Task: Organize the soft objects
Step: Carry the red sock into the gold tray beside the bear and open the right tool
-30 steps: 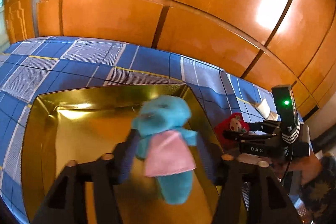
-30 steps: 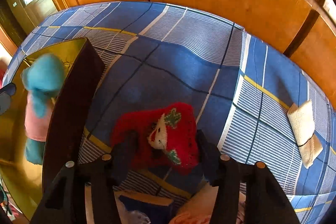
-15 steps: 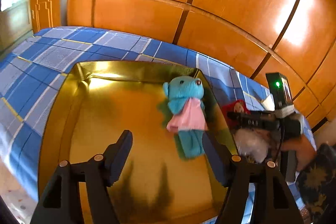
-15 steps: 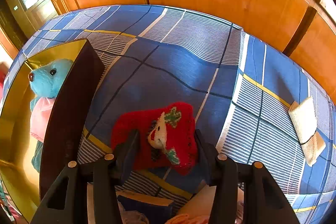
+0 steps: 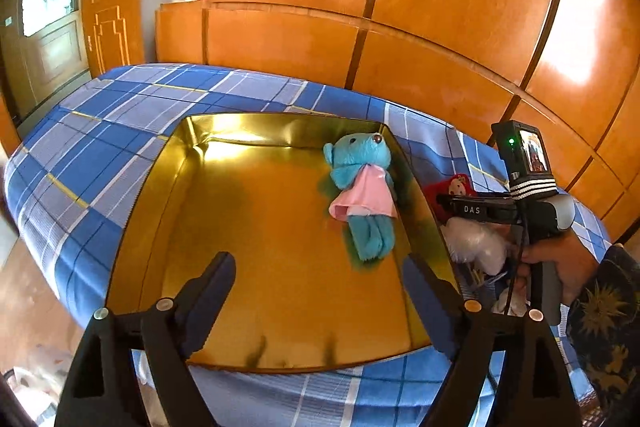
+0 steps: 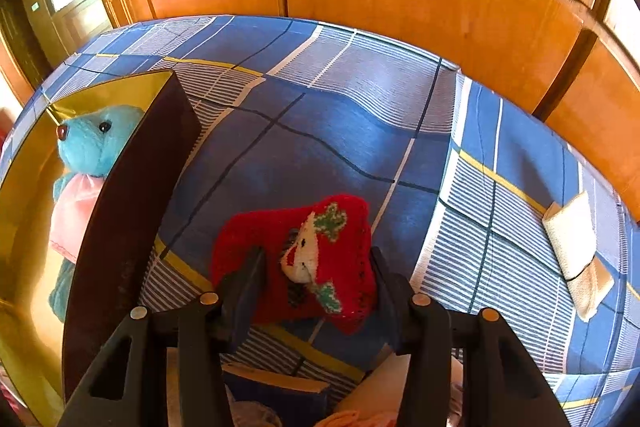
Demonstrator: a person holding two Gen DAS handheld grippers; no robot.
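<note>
The blue teddy bear in a pink dress lies on its back inside the gold tray, close to the tray's right wall. Nothing holds it. The left gripper hangs over the near part of the tray. Its jaws have just been opening and now stand wide apart with nothing between them.

Just outside the tray's right wall sits a red knitted toy with a small white face on it. It lies on the blue checked bed cover. The right gripper has one finger on each side of the red toy, and the fingers press on it. Its jaws have just been closing a little. A hand in a dark flowered sleeve holds this gripper.

A small white folded cloth lies well apart on the right side of the bed. Brown wooden cupboards stand behind the bed.
</note>
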